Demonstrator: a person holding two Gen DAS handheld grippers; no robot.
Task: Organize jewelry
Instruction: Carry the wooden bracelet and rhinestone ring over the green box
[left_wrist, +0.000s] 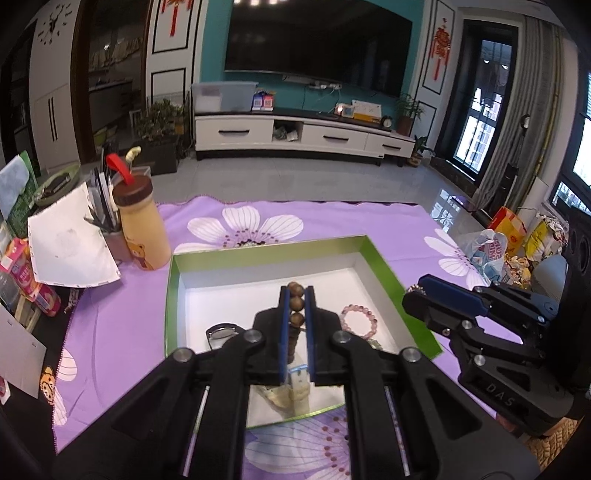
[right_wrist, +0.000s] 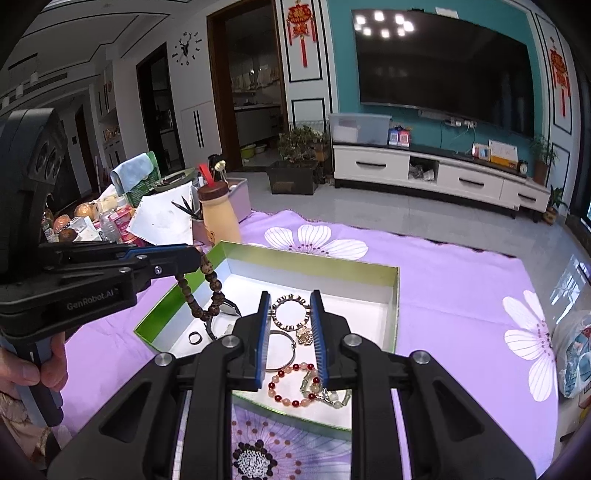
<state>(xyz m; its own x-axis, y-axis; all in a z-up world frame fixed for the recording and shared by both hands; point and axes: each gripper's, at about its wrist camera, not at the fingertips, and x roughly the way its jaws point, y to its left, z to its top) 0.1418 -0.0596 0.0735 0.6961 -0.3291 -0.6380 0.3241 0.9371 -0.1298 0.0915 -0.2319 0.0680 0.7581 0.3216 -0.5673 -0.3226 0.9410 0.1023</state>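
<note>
Brown wooden bead bracelet (right_wrist: 207, 291) pinched in our left gripper (left_wrist: 296, 295), dangling over green-rimmed box (right_wrist: 394, 310); right gripper (right_wrist: 290, 306) perhaps gripping a metal bracelet (right_wrist: 290, 312).

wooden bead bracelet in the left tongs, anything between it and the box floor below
Nothing visible blocks it. The wooden bead bracelet hangs from the left tongs over the box, at its left side; below lie a ring and a dark round piece.
</note>
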